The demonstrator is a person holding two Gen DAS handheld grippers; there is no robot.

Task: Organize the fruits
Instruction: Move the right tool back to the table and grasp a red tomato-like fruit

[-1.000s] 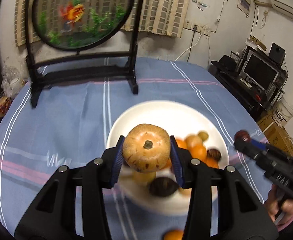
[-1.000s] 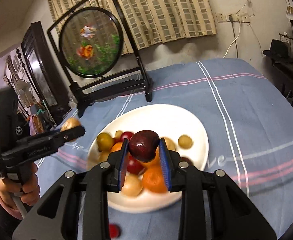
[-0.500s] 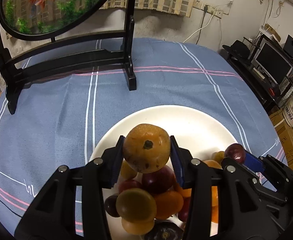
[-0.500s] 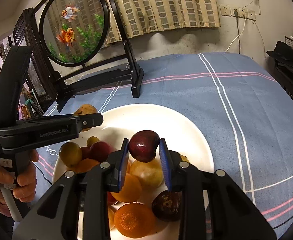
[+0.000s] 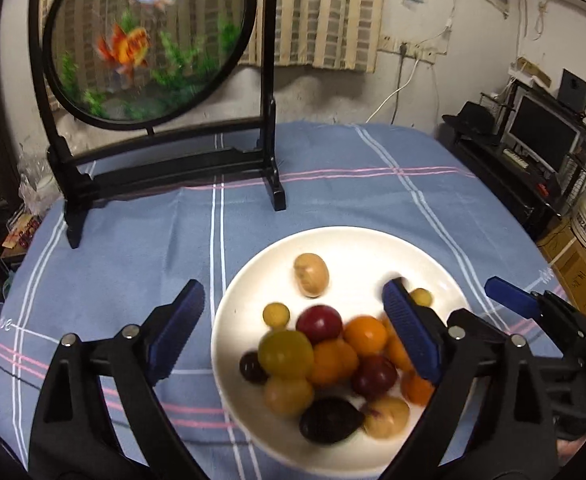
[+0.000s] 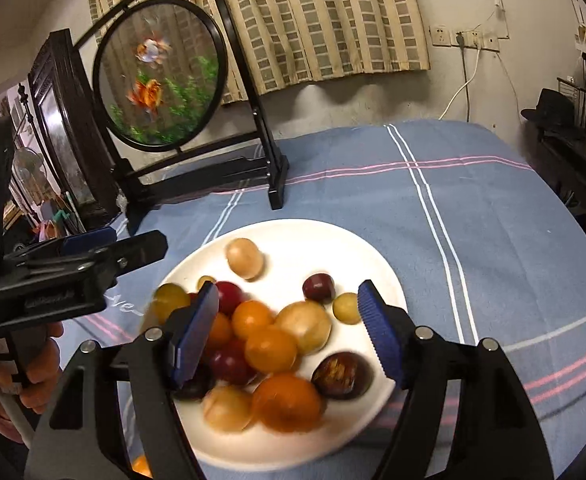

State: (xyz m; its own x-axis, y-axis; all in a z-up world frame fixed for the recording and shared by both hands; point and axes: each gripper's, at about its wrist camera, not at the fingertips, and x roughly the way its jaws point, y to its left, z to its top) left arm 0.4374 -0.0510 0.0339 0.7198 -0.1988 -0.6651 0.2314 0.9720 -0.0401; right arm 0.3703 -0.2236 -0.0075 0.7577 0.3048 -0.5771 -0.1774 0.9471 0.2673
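Both grippers hang over a white plate (image 5: 373,242) of fruit on a blue striped cloth (image 5: 333,184). The left gripper (image 5: 293,324) has its jaws opening, spread wide with nothing pressed between the blue pads; below the gap lie a red plum (image 5: 319,323), oranges (image 5: 365,335) and a yellow-green fruit (image 5: 285,354). A tan fruit (image 5: 311,279) sits alone toward the plate's far side, upper centre of the left view. The right gripper (image 6: 289,320) is also opening, pads clear of the pile beneath; a dark plum (image 6: 318,288) lies apart just above its right pad. At the left edge of the right view a hand (image 6: 39,376) grips the left tool's handle. A goldfish screen (image 5: 145,40) stands upper left.
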